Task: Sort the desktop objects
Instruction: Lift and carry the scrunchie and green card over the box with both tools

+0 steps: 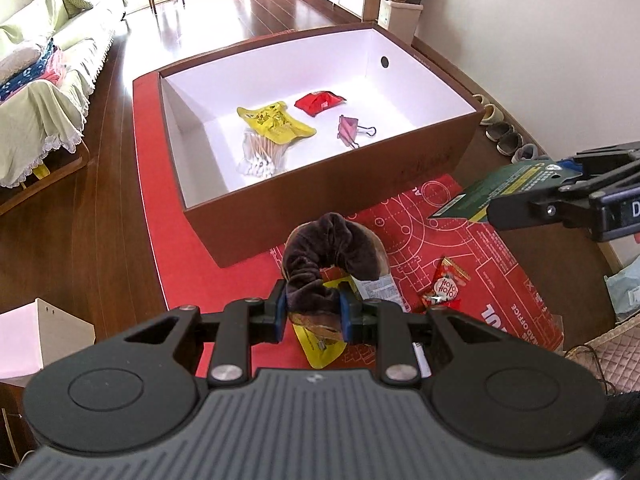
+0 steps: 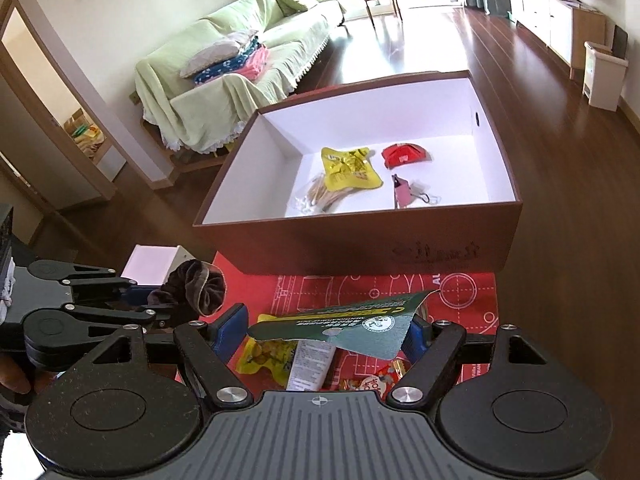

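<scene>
Room: wood floor (image 2: 500,52); sofa (image 2: 240,60) under a pale green cover
Surface: red mat (image 1: 160,216); the brown box (image 1: 320,184) stands on it
Box: yellow packet (image 1: 276,120), red packet (image 1: 318,102), pink binder clip (image 1: 352,130), cotton swabs (image 1: 260,156) inside
My tools: left gripper (image 1: 312,314) clamped on brown scrunchie (image 1: 320,248); right gripper (image 2: 328,330) clamped on green packet (image 2: 344,320); both near the box
Hidden: packets on the mat half covered by my grippers; print unreadable

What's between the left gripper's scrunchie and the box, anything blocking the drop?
Nothing visible blocks it. The left gripper is shut on the brown scrunchie, held just short of the box's near wall. The box is open-topped; the yellow packet, cotton swabs, red packet and binder clip leave bare floor.
</scene>
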The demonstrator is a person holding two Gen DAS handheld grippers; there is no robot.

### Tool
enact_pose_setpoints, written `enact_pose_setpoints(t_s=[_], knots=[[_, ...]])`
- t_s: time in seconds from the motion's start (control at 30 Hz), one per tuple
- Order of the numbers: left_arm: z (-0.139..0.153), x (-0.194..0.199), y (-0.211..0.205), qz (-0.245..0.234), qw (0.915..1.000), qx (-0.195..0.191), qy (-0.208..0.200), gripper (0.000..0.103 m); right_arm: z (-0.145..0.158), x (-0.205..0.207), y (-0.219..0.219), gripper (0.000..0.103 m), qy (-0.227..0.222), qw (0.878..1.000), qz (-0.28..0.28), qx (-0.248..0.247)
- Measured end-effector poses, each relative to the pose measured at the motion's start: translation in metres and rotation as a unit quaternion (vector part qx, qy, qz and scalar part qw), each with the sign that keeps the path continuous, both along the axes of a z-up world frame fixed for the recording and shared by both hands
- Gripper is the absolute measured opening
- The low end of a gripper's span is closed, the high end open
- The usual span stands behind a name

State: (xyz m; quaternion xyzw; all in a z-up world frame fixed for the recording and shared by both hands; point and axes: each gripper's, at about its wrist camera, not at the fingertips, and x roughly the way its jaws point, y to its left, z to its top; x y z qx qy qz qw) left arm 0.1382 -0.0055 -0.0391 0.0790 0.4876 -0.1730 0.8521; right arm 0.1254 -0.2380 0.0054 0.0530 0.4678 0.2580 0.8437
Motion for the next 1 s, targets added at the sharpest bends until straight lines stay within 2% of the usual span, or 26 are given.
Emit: enact_pose_setpoints(t_s=[0.63, 1.0], knots=[[0.015, 0.019, -0.007, -0.005, 0.9997, -0.006, -0.024, 0.021, 0.022, 0.010, -0.007, 0.076, -0.024, 1.000, -0.001, 0.006], [0.035, 0.050, -0.010, -0.011, 0.9986, -0.009, -0.051, 0.021, 0.050, 0.042, -0.005, 0.076, -0.061, 0.998, -0.008, 0.018]])
